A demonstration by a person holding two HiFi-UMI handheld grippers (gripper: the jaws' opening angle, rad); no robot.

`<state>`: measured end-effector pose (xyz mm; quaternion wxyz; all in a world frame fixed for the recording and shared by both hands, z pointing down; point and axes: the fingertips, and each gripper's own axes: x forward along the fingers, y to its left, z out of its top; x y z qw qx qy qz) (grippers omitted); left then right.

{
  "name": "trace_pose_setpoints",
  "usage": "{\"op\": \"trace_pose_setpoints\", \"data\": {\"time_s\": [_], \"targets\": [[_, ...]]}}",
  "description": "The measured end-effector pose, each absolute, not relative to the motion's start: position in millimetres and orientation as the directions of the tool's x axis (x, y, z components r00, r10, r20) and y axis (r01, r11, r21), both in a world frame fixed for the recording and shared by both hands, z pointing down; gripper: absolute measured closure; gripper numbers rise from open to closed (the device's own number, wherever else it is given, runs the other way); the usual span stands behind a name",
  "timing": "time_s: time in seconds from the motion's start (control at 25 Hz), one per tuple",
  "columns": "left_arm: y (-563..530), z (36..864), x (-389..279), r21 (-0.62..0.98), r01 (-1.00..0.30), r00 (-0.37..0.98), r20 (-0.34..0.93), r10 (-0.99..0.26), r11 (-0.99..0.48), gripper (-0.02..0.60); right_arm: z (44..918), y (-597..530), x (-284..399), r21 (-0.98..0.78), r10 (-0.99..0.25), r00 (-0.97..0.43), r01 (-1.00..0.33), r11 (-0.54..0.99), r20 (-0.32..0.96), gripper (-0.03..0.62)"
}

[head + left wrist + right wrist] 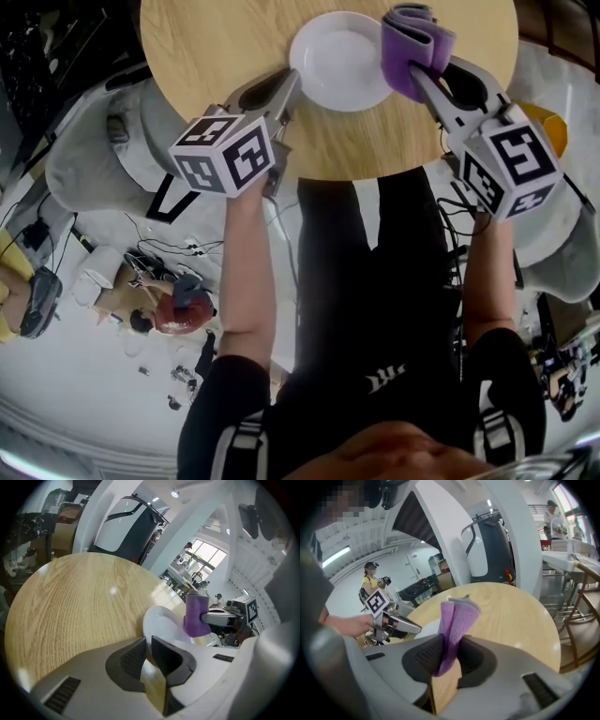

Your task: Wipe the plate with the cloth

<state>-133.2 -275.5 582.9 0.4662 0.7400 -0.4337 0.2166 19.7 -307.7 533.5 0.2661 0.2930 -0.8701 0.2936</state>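
Note:
A white plate lies on the round wooden table, near its front edge. My left gripper reaches in from the left and is shut on the plate's near-left rim, which runs down into the narrow gap of its jaws. My right gripper is shut on a folded purple cloth, which hangs over the plate's right edge. In the right gripper view the cloth stands up out of my right gripper, with the plate and left gripper behind it.
White chairs stand left and right of the table, and a dark-backed white chair at its far side. Cables and small items lie on the floor at the left. My legs are under the table's near edge.

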Motion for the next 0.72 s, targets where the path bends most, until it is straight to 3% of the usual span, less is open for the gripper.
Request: {"op": "trace_pose_setpoints", "data": {"time_s": [0.16, 0.36, 0.72], "targets": [[-275.0, 580.6, -132.5, 0.497, -0.848, 0.523, 0.726, -0.447, -0.185, 0.537, 518.2, -293.7, -33.4, -0.458, -0.284, -0.788, -0.565, 0.686, 0.547, 0.516], [-274.5, 582.5, -131.2, 0.488, -0.854, 0.513, 0.731, -0.450, -0.181, 0.537, 542.0, -281.4, -82.4, -0.500, -0.191, -0.817, -0.498, 0.709, 0.544, 0.516], [-275.0, 581.1, -131.2, 0.491, -0.851, 0.518, 0.726, -0.452, -0.186, 0.538, 555.7, -288.4, -26.5, -0.378, -0.246, -0.723, -0.583, 0.719, 0.646, 0.516]]}}
